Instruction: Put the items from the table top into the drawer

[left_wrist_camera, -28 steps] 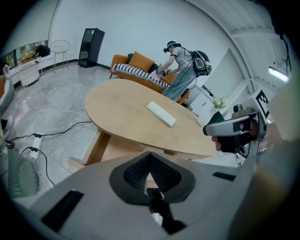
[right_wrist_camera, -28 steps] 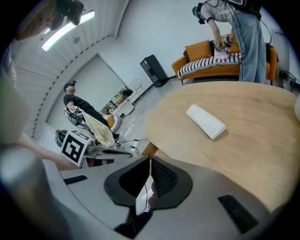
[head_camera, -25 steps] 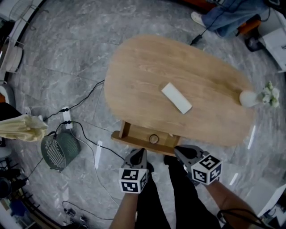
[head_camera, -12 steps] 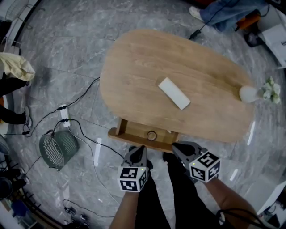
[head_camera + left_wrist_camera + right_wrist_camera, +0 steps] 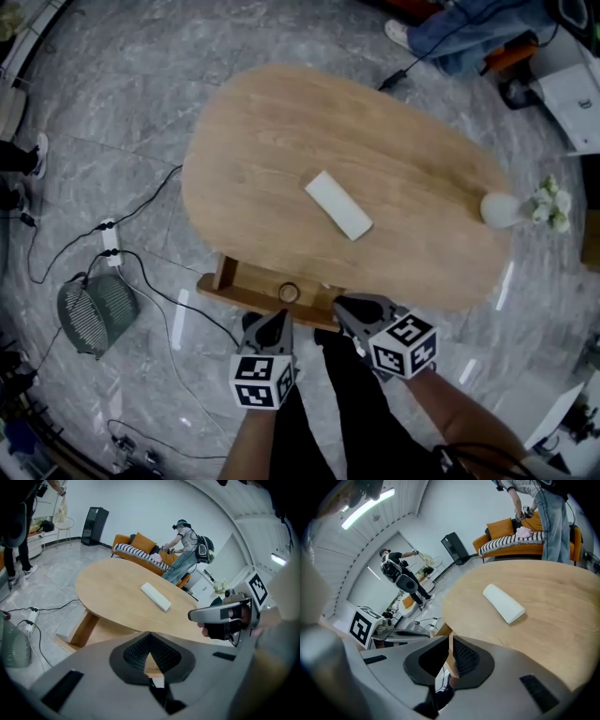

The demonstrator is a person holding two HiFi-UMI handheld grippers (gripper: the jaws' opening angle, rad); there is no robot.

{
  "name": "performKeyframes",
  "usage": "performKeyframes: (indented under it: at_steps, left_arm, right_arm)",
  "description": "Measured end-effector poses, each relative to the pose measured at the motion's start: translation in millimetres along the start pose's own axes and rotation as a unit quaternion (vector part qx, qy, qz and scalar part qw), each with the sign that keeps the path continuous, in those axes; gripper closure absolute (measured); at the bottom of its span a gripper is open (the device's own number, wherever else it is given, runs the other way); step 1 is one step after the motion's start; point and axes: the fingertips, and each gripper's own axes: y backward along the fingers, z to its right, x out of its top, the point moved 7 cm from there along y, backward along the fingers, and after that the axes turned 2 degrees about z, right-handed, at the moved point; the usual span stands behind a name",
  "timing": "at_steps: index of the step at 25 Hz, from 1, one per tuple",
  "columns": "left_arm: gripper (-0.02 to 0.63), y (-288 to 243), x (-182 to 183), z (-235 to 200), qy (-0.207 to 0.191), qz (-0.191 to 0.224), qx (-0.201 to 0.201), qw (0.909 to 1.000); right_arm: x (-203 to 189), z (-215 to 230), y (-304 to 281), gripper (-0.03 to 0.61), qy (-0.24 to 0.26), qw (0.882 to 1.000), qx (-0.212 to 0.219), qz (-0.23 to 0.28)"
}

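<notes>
A white oblong item [image 5: 337, 204] lies flat near the middle of the oval wooden table [image 5: 253, 141]. It also shows in the left gripper view [image 5: 156, 596] and the right gripper view [image 5: 503, 603]. The drawer [image 5: 246, 289] stands pulled out under the table's near edge, with a small round ring [image 5: 289, 292] in it. My left gripper [image 5: 273, 325] hangs just in front of the drawer, shut and empty. My right gripper [image 5: 343, 308] is beside it at the table's near edge, also shut with nothing in it.
A white vase with flowers [image 5: 506, 208] stands at the table's right end. On the floor to the left are a green wire basket [image 5: 94, 314], a power strip [image 5: 110, 242] and black cables. A person in jeans [image 5: 450, 33] stands beyond the table.
The view has swung, so the table and drawer sit further left in the picture. Both grippers have drifted a little with it and stay shut. The person at the left edge has gone from view.
</notes>
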Motion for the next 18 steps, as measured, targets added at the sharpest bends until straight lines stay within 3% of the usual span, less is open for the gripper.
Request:
performKeyframes:
  at_steps: [3,11,18]
  left_arm:
    - [0.614,-3.2,8.6,6.4,0.008,0.005,-0.001,1.0]
    - [0.614,-22.7,24.7,13.6,0.039,0.016,0.012,0.9991]
    - [0.614,-35.3,28.5,13.2,0.041,0.017,0.01,0.999]
  right_arm:
    - [5.6,15.3,-7.1,0.492,-0.007,1.0,0.0,-0.015]
    - [27.5,56.0,-16.4,0.472,0.013,0.999,-0.017,-0.045]
    - [43.4,88.7,-25.8,0.412,0.054,0.995,-0.064,-0.055]
